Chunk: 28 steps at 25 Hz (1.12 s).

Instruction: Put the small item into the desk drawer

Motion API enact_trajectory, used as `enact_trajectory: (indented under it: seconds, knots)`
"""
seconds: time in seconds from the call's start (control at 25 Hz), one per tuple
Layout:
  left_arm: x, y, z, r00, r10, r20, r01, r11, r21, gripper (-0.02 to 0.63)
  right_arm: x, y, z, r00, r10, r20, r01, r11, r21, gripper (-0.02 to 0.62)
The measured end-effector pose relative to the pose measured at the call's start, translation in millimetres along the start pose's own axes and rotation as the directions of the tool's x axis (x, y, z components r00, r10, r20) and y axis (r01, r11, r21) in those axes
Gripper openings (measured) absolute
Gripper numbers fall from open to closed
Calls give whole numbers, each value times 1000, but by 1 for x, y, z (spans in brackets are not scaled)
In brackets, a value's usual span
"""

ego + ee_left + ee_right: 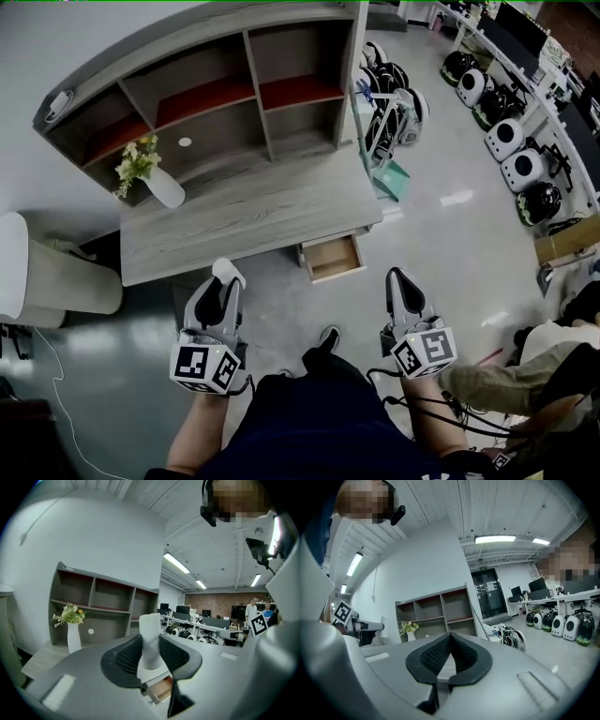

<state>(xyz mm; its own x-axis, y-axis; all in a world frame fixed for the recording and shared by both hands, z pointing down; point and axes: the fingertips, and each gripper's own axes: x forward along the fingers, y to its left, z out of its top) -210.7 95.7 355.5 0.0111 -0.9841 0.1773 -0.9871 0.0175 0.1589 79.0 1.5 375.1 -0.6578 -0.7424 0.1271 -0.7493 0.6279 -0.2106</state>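
Note:
A small white cylindrical item (228,271) stands upright between the jaws of my left gripper (223,281), which is shut on it just off the desk's front edge. In the left gripper view the item (151,634) sticks up above the black pads of the left gripper (151,645). The desk drawer (334,258) is pulled open under the desk's right end and looks empty; it also shows as the drawer (162,691) below the jaws. My right gripper (401,281) hangs to the right of the drawer, shut with nothing in it, and in its own view the right gripper (450,639) has its pads touching.
The grey wooden desk (244,220) carries a shelf unit (216,94) and a white vase with flowers (155,178). A white rounded cabinet (47,272) stands at the left. A green dustpan (392,178) leans by the desk's right side. Another person's legs (497,384) are at the right.

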Motion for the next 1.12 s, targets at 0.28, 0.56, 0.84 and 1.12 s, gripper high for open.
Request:
enact_trajectory:
  seconds: [0.28,0.56,0.84,1.12]
  knots:
    - [44,-29,-1,1000,-19,-18,19,999,33,118,12,-44,-7,1000,-5,-20,6,1000,28,6]
    - [87,-49,-16,994,-86,-67,91,993,75,118,9,-73,-16,997,-70,-36,71,996,55,6]
    - [139,-59,-51,967,-200,-159,209,977,40,118,-6,-97,-28,981,-186,-48,189,979,73,6]
    - [181,-77,-83,899,-348,-266,373,926,52,118,-18,-101,-38,949,-311,-53,315,942,114,6]
